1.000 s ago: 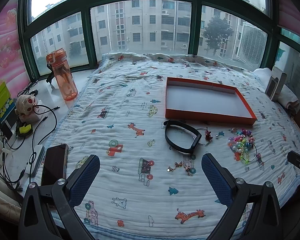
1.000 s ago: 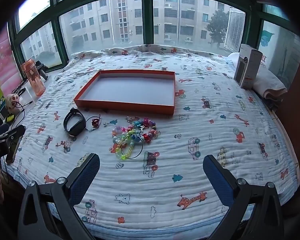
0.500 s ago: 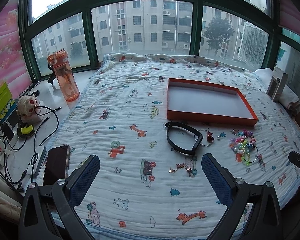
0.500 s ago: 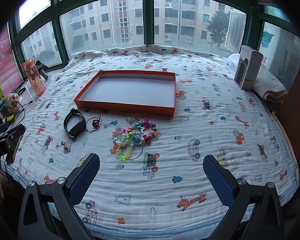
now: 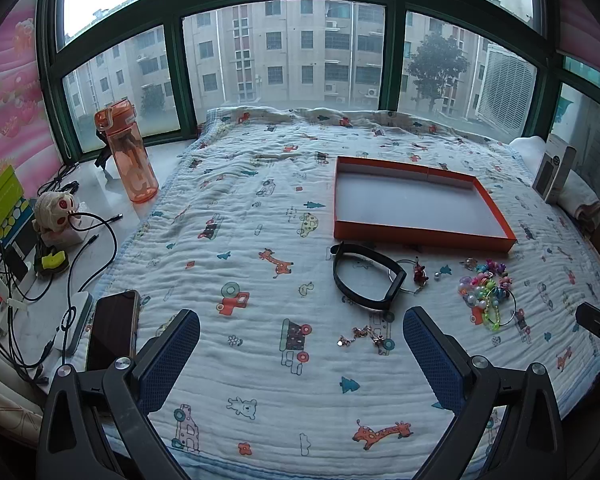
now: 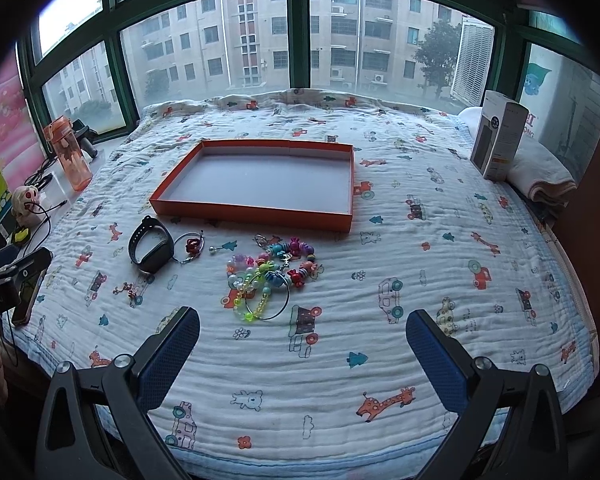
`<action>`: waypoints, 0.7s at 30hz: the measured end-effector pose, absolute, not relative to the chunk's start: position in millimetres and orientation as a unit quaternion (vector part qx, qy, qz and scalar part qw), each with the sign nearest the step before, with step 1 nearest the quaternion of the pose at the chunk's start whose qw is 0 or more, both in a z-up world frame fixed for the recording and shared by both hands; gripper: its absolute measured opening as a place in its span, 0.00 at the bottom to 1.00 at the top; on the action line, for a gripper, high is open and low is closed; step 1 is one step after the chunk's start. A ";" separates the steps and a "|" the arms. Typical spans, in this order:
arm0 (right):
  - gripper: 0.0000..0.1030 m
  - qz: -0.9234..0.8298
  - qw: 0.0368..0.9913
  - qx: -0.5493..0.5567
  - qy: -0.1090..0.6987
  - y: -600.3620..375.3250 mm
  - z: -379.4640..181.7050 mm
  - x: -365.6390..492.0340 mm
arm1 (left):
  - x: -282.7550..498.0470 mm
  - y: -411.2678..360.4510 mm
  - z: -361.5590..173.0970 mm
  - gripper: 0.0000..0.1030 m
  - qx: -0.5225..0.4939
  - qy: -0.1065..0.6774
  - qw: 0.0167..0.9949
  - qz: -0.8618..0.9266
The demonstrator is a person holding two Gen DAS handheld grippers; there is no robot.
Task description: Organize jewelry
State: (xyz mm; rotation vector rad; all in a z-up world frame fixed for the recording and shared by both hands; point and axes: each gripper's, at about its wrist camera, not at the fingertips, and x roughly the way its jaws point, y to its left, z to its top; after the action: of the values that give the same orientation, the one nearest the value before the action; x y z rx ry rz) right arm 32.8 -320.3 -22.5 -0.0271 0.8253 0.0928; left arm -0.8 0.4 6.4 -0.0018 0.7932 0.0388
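Observation:
An empty orange tray (image 5: 420, 236) (image 6: 248, 216) lies on the bed. In front of it lie a black wristband (image 5: 366, 278) (image 6: 150, 249), a thin ring with a red charm (image 5: 418, 274) (image 6: 192, 245), a small chain (image 5: 364, 336) (image 6: 128, 289) and a heap of bright bead bracelets (image 5: 486, 296) (image 6: 270, 276). My left gripper (image 5: 300, 344) is open and empty above the near bed, short of the chain. My right gripper (image 6: 302, 344) is open and empty, short of the beads.
On the sill at the left stand an orange bottle (image 5: 126, 156), a toy skull (image 5: 56, 210), cables and a phone (image 5: 112, 330). A white box (image 6: 500, 140) and a folded towel (image 6: 544, 176) sit at the right bed edge.
Both views have shifted slightly; the jewelry and tray have not moved. Both grippers stay open.

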 end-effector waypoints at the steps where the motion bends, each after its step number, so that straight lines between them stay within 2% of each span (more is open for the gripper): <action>1: 1.00 0.044 0.915 -0.013 0.401 -320.1 -22.3 32.9 | -1.1 0.5 6.4 1.00 -0.001 0.386 0.922 0.019; 21: 1.00 0.045 0.915 -0.013 0.401 -320.1 -22.8 32.6 | -1.4 0.5 3.7 1.00 -0.001 0.387 0.922 0.018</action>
State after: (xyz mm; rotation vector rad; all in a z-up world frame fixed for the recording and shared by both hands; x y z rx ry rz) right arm 32.6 -320.1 -22.8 -0.0259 0.8248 0.0927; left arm -1.4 0.5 3.7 -0.0022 0.7946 0.0374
